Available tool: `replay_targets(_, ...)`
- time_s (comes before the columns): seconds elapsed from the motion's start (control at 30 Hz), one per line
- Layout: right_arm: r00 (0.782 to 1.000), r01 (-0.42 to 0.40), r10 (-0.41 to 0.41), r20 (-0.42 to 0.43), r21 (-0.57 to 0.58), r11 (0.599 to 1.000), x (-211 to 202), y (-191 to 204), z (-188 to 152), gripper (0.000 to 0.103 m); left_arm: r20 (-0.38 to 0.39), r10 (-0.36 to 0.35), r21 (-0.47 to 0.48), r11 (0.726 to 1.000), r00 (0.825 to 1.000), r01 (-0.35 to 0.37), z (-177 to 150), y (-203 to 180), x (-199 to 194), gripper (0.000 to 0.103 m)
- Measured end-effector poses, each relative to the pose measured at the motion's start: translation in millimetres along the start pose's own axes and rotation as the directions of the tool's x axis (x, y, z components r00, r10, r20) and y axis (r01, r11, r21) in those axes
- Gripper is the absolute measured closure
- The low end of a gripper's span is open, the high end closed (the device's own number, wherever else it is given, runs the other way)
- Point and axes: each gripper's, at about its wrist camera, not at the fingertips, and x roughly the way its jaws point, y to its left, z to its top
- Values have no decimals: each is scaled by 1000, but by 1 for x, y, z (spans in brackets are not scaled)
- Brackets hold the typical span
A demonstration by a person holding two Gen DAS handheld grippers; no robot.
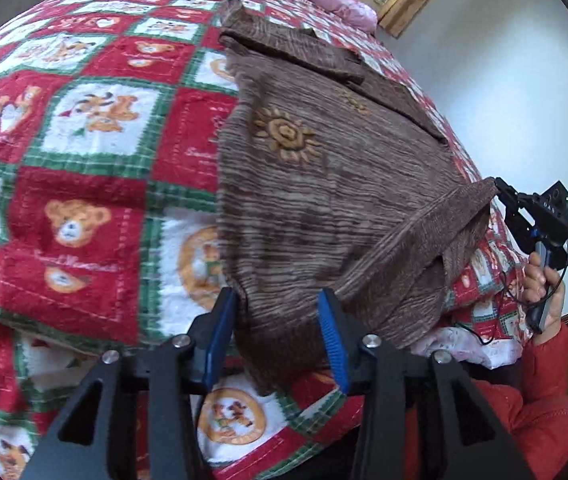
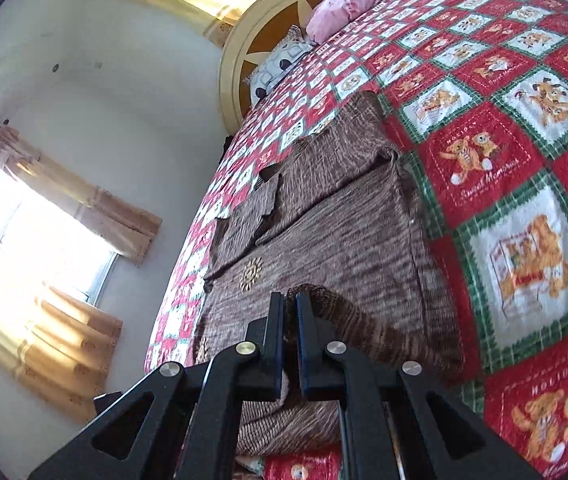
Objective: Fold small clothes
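Brown sweater (image 1: 323,184) lies on the bed, on a red/green/white teddy-bear quilt (image 1: 84,152), mostly spread flat. An orange sun motif shows on its front. A sleeve or flap is folded across the upper part.

Left gripper (image 1: 280,344): fingers apart, blue pads visible, near corner of the sweater hangs between them. Pads aren't pressing the cloth as far as I can see, so released. That corner droops down past the fingers over the quilt.

Right gripper (image 2: 289,300): fingers clenched on a ribbed edge of the sweater, fabric bunched at the tips. From the left wrist view the same gripper (image 1: 501,190) sits at the right side, pinching a hem corner and holding it lifted off the quilt, cloth drawn taut toward it. A hand (image 1: 543,284) in a red sleeve (image 1: 543,364) holds its handle, with a black cable trailing below.

Rest of the scene: pink pillow (image 2: 343,4) and a spotted pillow (image 2: 280,68) at the head of the bed by a round cream headboard (image 2: 240,80), plus curtained windows (image 2: 44,232) on the wall.
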Motion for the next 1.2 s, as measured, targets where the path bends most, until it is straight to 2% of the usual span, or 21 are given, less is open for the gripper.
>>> replay_targets(0.07, 1000, 12, -12, 6, -33, 999, -6, 5, -4, 98, 6, 22, 37, 999, 1000, -22, -3, -7, 0, 59)
replay_targets(0.17, 1000, 10, -10, 8, -63, 998, -9, 12, -5, 98, 19, 36, 36, 999, 999, -37, -5, -9, -1, 62)
replay_targets(0.2, 1000, 9, -9, 10, -68, 998, -9, 13, -5, 98, 25, 48, 30, 998, 999, -49, -5, -8, -1, 72)
replay_targets(0.23, 1000, 7, -6, 9, -74, 997, -9, 14, -6, 98, 31, 72, 25, 997, 997, -73, -5, -7, 0, 89)
replay_targets(0.27, 1000, 6, -5, 8, -78, 997, -9, 15, -7, 98, 38, 104, 17, 994, 994, -105, -5, -5, 0, 96)
replay_targets(0.43, 1000, 25, -26, -9, -51, 998, -1, 7, -12, 98, 39, 101, -22, 995, 994, -100, -3, -4, 0, 96)
replay_targets(0.6, 1000, -8, 8, -19, -6, 1000, 1, 1, -9, 98, 30, 17, -82, 997, 999, -15, 12, -4, -8, 98)
replay_targets(0.73, 999, -25, 25, -23, -4, 1000, 4, 4, 4, 98, 62, -17, -85, 996, 998, 23, 44, -14, -16, 98)
replay_targets(0.83, 999, -27, 27, -18, 20, 999, 14, 2, 26, 98, 69, -31, -111, 993, 997, 38, 81, -13, -12, 98)
replay_targets(0.9, 1000, -13, 14, -14, 36, 999, 24, -3, 40, 98, 72, -17, -143, 989, 997, 28, 110, -7, -4, 98)
replay_targets(1.03, 999, 50, -50, -6, 101, 994, 49, -29, 65, 98, 60, 105, -185, 978, 993, -92, 166, 13, 24, 98)
replay_targets(1.13, 992, 123, -122, -14, 109, 986, 63, -46, 73, 98, 60, 181, -131, 976, 982, -172, 191, 15, 36, 98)
replay_targets(1.2, 990, 138, -138, -3, 86, 987, 62, -44, 72, 97, 115, 193, -30, 981, 974, -191, 191, 7, 27, 98)
